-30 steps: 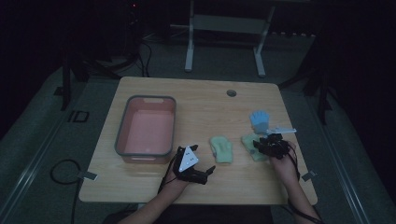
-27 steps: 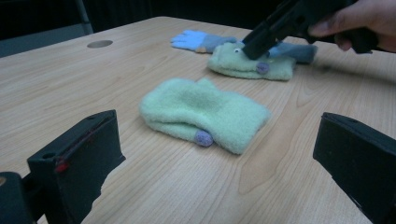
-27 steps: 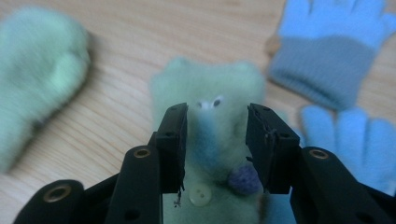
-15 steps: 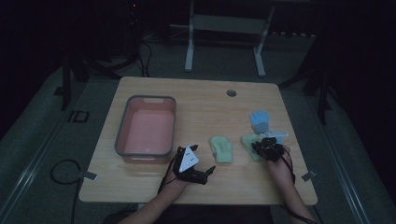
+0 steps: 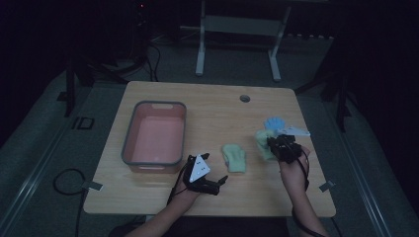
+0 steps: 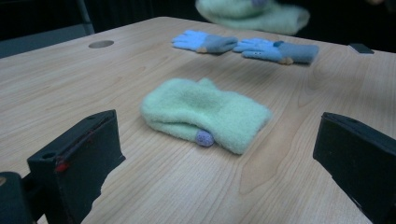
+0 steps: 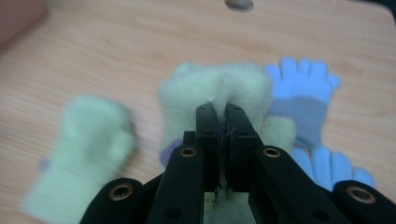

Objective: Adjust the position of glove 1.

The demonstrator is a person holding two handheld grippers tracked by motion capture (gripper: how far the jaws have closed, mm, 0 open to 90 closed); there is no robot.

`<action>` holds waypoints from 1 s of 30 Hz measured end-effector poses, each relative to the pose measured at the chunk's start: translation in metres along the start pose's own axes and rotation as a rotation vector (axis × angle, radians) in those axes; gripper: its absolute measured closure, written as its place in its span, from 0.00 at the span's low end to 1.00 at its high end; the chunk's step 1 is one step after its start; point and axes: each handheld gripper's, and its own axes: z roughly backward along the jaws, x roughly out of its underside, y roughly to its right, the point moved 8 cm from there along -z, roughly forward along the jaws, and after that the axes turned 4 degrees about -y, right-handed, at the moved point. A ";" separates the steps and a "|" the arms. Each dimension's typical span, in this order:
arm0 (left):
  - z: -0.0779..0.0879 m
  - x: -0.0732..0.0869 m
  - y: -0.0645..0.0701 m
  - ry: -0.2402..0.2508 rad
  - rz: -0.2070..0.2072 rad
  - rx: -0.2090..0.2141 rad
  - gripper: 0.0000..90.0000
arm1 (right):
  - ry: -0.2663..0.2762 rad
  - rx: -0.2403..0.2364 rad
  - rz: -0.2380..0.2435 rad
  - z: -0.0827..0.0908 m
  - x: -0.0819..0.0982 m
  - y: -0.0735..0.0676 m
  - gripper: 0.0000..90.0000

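A pale green mitten [image 5: 233, 158] lies flat near the middle of the table. It shows close ahead in the left gripper view [image 6: 205, 114]. My left gripper [image 5: 217, 180] rests at the table's front and stands open toward that mitten, its jaws wide apart. At the right, my right gripper [image 5: 276, 144] is shut on a second green mitten [image 7: 187, 88]. Its jaws have just been closing, pinching the fabric, and the mitten hangs above the table [image 6: 252, 11]. Two blue gloves [image 6: 205, 43] [image 6: 275, 50] lie beyond it.
A pink bin with a grey rim [image 5: 129, 148] stands on the table's left half. A round cable hole [image 5: 244, 98] sits near the far edge. Metal stand legs and cables are on the floor behind the table.
The right gripper has shut on the second green mitten and risen with it off the table. The left gripper has stayed where it was.
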 end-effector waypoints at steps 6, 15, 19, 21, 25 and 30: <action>0.000 0.000 0.000 0.002 0.000 0.001 0.01 | 0.032 -0.020 -0.047 0.007 -0.020 -0.027 0.96; 0.002 0.001 -0.002 0.001 0.009 -0.010 0.01 | 0.018 -0.023 -0.044 -0.007 -0.021 -0.074 0.96; 0.002 0.001 -0.002 0.003 0.014 -0.009 0.01 | 0.006 -0.047 -0.055 -0.017 -0.016 -0.094 0.96; 0.002 0.001 -0.002 0.003 0.009 -0.009 0.01 | -0.005 -0.041 -0.048 -0.022 -0.011 -0.101 0.96; 0.002 0.001 -0.003 0.005 0.012 -0.011 0.01 | -0.026 -0.033 -0.064 -0.028 -0.001 -0.103 0.96; 0.002 0.001 -0.003 0.005 0.014 -0.010 0.01 | -0.047 -0.022 -0.101 -0.036 0.010 -0.100 0.96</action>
